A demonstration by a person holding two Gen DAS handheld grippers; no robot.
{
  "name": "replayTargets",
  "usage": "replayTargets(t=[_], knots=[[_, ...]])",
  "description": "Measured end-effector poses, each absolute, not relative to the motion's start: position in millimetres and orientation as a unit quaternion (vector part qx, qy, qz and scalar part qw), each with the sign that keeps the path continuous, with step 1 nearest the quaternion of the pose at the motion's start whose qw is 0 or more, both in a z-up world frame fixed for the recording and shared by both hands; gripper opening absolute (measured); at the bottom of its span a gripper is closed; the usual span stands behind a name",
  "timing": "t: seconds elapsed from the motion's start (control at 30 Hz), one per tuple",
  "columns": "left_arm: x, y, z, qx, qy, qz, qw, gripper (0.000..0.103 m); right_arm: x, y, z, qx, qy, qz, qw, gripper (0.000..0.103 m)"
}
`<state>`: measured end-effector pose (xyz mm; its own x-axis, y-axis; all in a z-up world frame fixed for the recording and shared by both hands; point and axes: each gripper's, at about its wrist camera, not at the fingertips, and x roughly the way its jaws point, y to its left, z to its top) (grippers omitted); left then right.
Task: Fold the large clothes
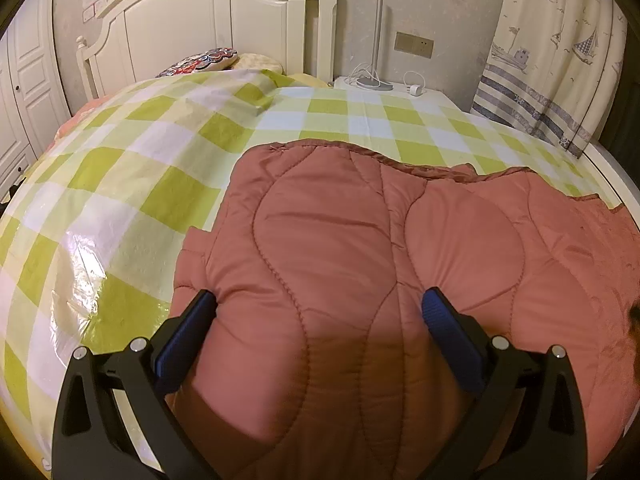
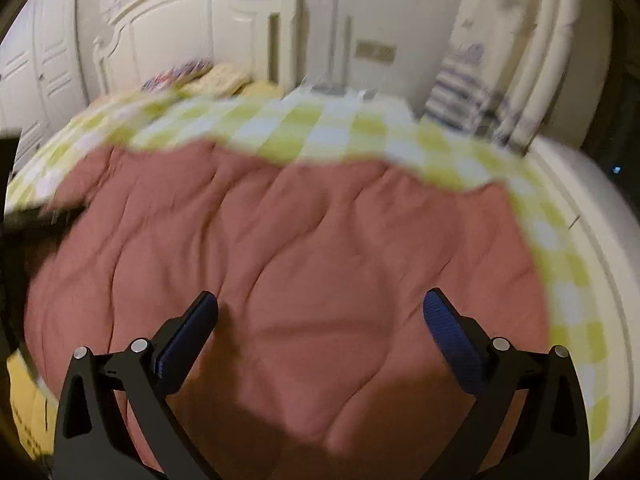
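A large pink quilted garment [image 1: 360, 240] lies spread on the bed's green-and-white checked cover [image 1: 120, 184]. My left gripper [image 1: 320, 308] is open, its blue-padded fingers [image 1: 444, 320] wide apart and pressed against a puffy fold of the garment near its left edge. In the right wrist view, which is motion-blurred, the same pink garment [image 2: 300, 232] fills the middle. My right gripper [image 2: 320, 308] is open above it, with nothing between the fingers [image 2: 192, 328]. The garment's near edge is hidden below both grippers.
A white headboard [image 1: 208, 24] stands at the back, with pillows [image 1: 208, 60] below it. A bedside table [image 1: 380, 84] with a lamp pole and cables sits at the back right, next to a boat-print curtain [image 1: 552, 52]. White wardrobe doors [image 1: 24, 92] line the left.
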<state>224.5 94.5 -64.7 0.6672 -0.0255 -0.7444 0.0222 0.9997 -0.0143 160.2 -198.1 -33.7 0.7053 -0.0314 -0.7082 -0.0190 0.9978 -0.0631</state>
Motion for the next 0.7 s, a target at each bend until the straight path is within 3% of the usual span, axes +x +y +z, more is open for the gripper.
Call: replayTargets(t=[0.13,0.27,0.33,0.43,0.53,0.7], knots=[[224.6,94.4,-64.9,-0.002,0.408,-0.013,0.913,0.101,205.6,-232.4,-23.7,-0.018,0.387,-0.061,0.92,0.098],[224.8,93.6,-64.8,-0.001,0.408,-0.013,0.913,0.101,246.7,-269.9,-71.3,0.037,0.461,-0.071,0.884,0.099],[225.3,94.3,-64.9,0.0,0.41,-0.012,0.912,0.101,245.5,-282.7,-76.4,0.08,0.456,-0.055,0.885,0.099],[228.4,89.6,-55.7,0.012,0.433,0.01,0.901,0.101,243.2,-273.3,-74.9,0.047,0.448,-0.069,0.89,0.098],[223.6,72.8,-21.1,0.013,0.395,0.0,0.919,0.101,241.5,-270.9,-74.4,0.049,0.447,-0.069,0.891,0.098],[247.7,10.9,-7.9,0.111,0.366,-0.038,0.923,0.101,238.9,-272.7,-74.1,0.056,0.443,-0.064,0.892,0.098]])
